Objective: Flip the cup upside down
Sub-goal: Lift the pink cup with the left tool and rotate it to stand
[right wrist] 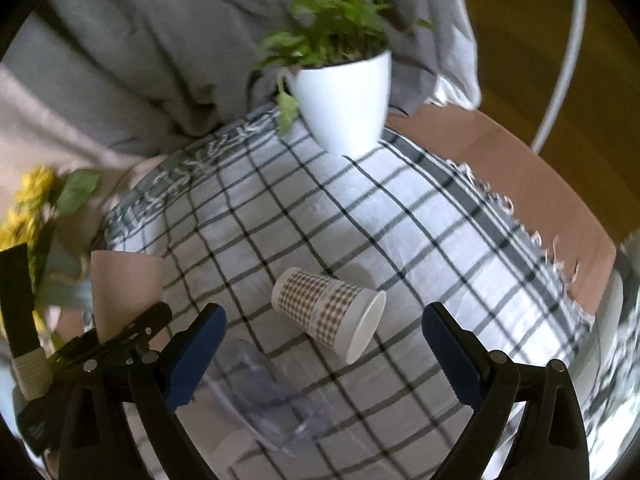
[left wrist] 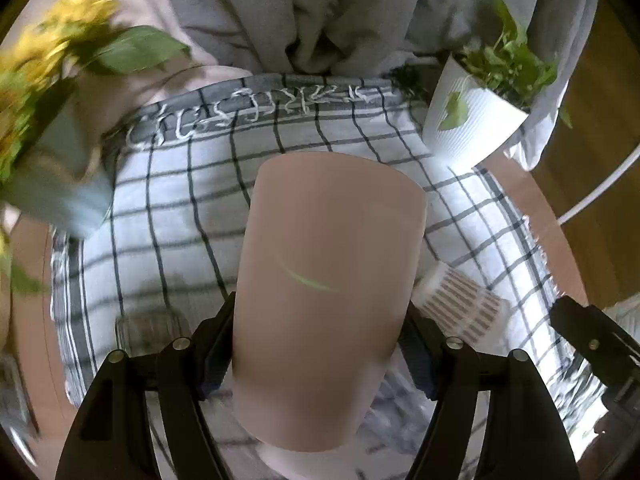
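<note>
My left gripper [left wrist: 320,344] is shut on a plain pink cup [left wrist: 328,280] and holds it above the checked cloth [left wrist: 168,208]; its flat closed end points away from the camera. The pink cup also shows at the left of the right wrist view [right wrist: 124,284], gripped by the left gripper's black fingers [right wrist: 132,332]. My right gripper [right wrist: 324,356] is open and empty, just short of a checked paper cup [right wrist: 328,312] that lies on its side on the cloth, mouth toward the lower right. That paper cup shows in the left wrist view [left wrist: 460,304] too.
A white pot with a green plant [right wrist: 344,100] stands at the cloth's far edge. Yellow flowers [left wrist: 48,60] in a pale vase stand at the left. A clear plastic cup [right wrist: 272,400] lies on the cloth near my right gripper. Grey fabric [right wrist: 160,60] hangs behind the table.
</note>
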